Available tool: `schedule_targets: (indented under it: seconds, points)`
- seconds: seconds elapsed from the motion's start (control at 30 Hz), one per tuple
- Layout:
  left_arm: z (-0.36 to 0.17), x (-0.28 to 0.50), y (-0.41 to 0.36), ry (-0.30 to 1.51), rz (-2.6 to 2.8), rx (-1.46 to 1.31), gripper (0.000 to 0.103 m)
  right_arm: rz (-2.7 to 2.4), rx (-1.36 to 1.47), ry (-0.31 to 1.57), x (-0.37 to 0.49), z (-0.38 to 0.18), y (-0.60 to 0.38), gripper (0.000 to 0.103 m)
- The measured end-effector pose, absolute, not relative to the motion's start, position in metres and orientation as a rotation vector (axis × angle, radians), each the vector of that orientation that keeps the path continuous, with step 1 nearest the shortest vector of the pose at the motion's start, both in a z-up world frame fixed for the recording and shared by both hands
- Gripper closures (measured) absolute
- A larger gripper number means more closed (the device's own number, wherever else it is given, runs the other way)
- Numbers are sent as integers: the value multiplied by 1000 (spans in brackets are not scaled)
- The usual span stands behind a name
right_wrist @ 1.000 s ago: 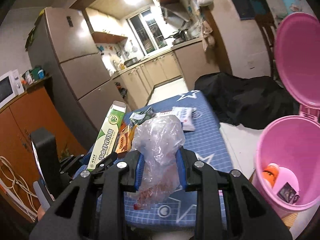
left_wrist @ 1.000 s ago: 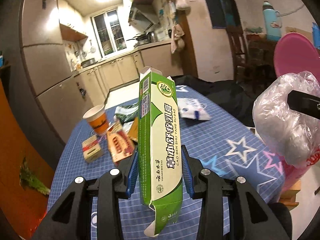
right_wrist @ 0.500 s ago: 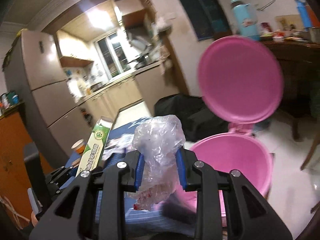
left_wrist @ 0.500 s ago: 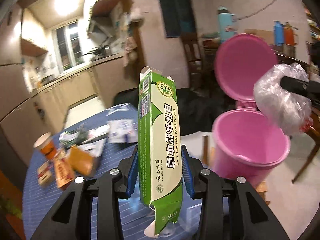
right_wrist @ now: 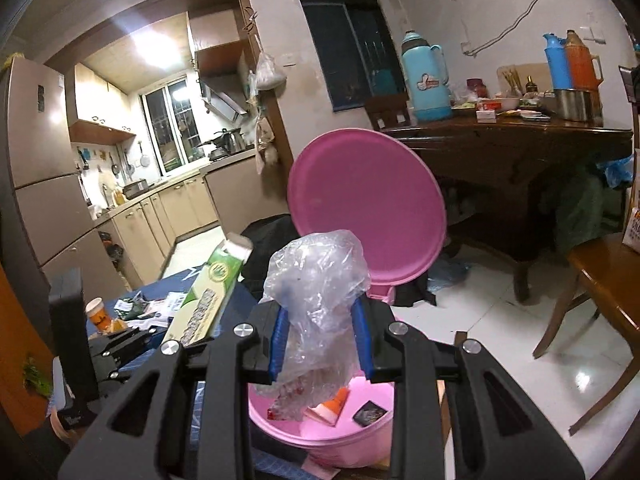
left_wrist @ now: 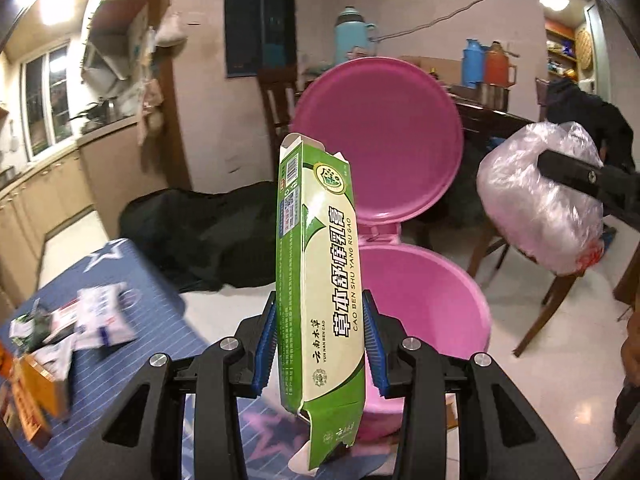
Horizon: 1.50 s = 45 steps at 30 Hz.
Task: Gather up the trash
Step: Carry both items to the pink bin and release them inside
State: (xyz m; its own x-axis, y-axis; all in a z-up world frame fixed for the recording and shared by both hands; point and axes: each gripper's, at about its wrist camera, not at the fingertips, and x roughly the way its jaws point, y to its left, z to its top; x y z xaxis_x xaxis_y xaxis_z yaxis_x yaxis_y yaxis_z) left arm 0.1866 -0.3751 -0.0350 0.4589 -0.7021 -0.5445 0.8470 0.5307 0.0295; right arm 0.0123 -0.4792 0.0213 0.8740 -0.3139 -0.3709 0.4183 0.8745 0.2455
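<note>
Pink plastic fills the middle of both views: a round bin (left_wrist: 432,312) on the pale floor tiles, its lid (left_wrist: 380,140) tipped up and back on the hinge. The left gripper (left_wrist: 320,344) has its blue pads clamped on the sides of a tall green and cream carton (left_wrist: 320,280), held upright with the torn lower end hanging below the fingers, in front of the bin's mouth. The right gripper (right_wrist: 320,344) pinches a crumpled clear plastic bag (right_wrist: 316,300) over the bin's opening; an orange-capped piece and a small dark packet lie on the bin's floor. To the left, a blue star-patterned table (left_wrist: 120,280) carries scattered wrappers (left_wrist: 100,316), and a paper cup (right_wrist: 97,313) shows in the right view.
</note>
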Motion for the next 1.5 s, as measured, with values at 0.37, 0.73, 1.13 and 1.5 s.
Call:
schedule_targets:
  seconds: [0.37, 0.73, 1.13, 1.5]
  points:
    - [-38, 196, -414, 547, -1041, 329, 62, -428, 327, 399, 28, 3, -503, 76]
    - [-43, 209, -423, 558, -1039, 321, 54, -413, 352, 416, 43, 1, -510, 50]
    - [-41, 217, -420, 568, -1015, 302, 47, -410, 371, 409, 40, -2, -517, 47]
    - [-40, 213, -408, 557, -991, 316, 47, -391, 367, 418, 45, -2, -509, 47]
